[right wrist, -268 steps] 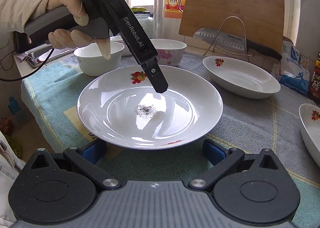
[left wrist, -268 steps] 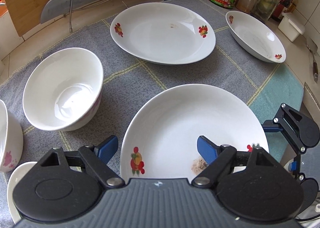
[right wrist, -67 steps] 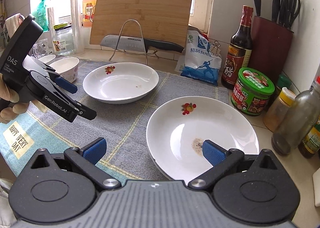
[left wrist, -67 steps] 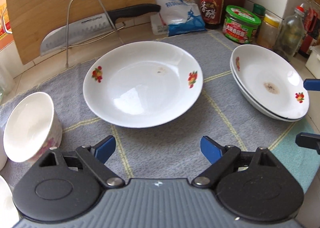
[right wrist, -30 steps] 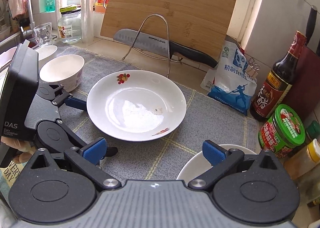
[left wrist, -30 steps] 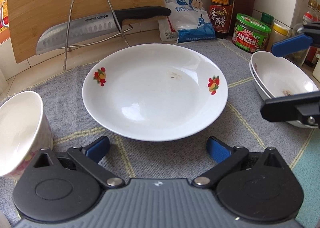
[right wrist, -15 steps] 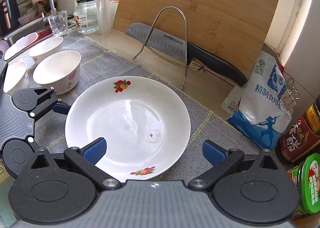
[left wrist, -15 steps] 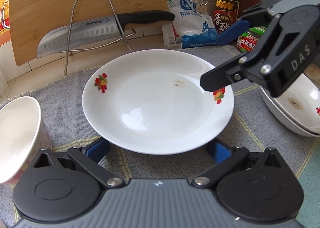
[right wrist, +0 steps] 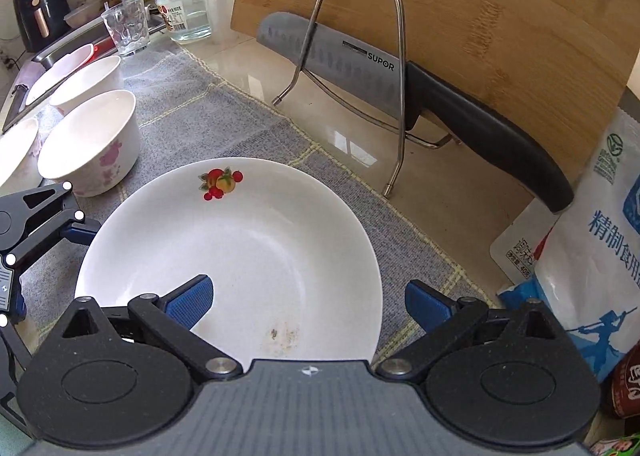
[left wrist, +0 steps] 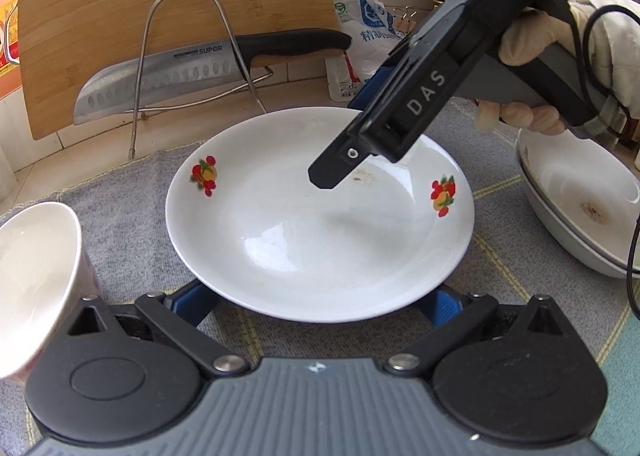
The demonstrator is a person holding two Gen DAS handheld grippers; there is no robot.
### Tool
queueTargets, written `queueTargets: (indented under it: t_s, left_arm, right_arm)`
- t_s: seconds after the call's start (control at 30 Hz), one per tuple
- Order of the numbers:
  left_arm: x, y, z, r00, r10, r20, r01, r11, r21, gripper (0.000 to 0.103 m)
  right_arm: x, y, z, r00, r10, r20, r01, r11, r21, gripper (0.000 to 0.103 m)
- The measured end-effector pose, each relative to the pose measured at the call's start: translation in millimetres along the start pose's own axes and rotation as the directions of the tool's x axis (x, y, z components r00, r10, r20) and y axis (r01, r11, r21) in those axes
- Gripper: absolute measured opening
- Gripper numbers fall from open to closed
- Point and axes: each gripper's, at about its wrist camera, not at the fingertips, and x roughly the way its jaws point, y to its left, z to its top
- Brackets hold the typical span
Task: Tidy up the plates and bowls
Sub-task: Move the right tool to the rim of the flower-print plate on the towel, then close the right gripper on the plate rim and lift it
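Note:
A white plate with fruit decals point(left wrist: 320, 232) point(right wrist: 240, 256) lies on the grey mat. My left gripper point(left wrist: 318, 302) is open, its blue fingers tucked under the plate's near rim. My right gripper point(right wrist: 308, 300) is open and straddles the plate's rim, one finger over the plate, the other outside it. In the left wrist view it point(left wrist: 362, 124) hangs over the plate's far side. Two stacked plates point(left wrist: 580, 208) sit at the right. White bowls point(right wrist: 90, 144) point(left wrist: 36, 276) stand at the left.
A knife point(left wrist: 192, 72) rests on a wire stand point(right wrist: 360, 68) before a wooden cutting board point(left wrist: 172, 16). A salt bag point(right wrist: 592, 264) and bottles stand at the back right. A glass point(right wrist: 126, 26) and jar point(right wrist: 184, 8) stand by the sink.
My right gripper left the stacked plates and swung over to the middle plate, now straddling its rim. My left gripper moved forward until its fingers slid under the plate's near rim.

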Motion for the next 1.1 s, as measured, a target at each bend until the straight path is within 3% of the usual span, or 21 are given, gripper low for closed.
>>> queueTargets:
  t_s: [0.17,0.3,0.53,1.1]
  left_arm:
    - [-2.7,-3.1,-1.5,1.000,0.004,0.006,-0.004,1.000,0.020,0.103]
    - [-2.7,-2.5,-1.8,1.000,-0.003,0.006,0.003,1.000,0.018,0.103]
    - [-1.8,-1.8,-1.4,1.000,-0.004,0.004,0.004,1.000,0.017,0.103]
    - [-2.3,-4.4,2.7,1.000,0.000,-0.025,0.002,0.998,0.064,0.102]
  right_arm:
    - [7.8,-13.4,5.6,0.997,0.075,-0.002,-0.075,0.997,0.034,0.102]
    - [9.2,-18.1,9.8,0.992,0.129,-0.008,-0.129,0.991,0.048,0.093]
    - [11.0,-18.4,12.3,0.982,0.186,-0.021,-0.185,0.981,0.054,0.092]
    - [7.4,-17.1,11.1,0.979,0.199,-0.037,-0.196,0.977,0.078,0.093]
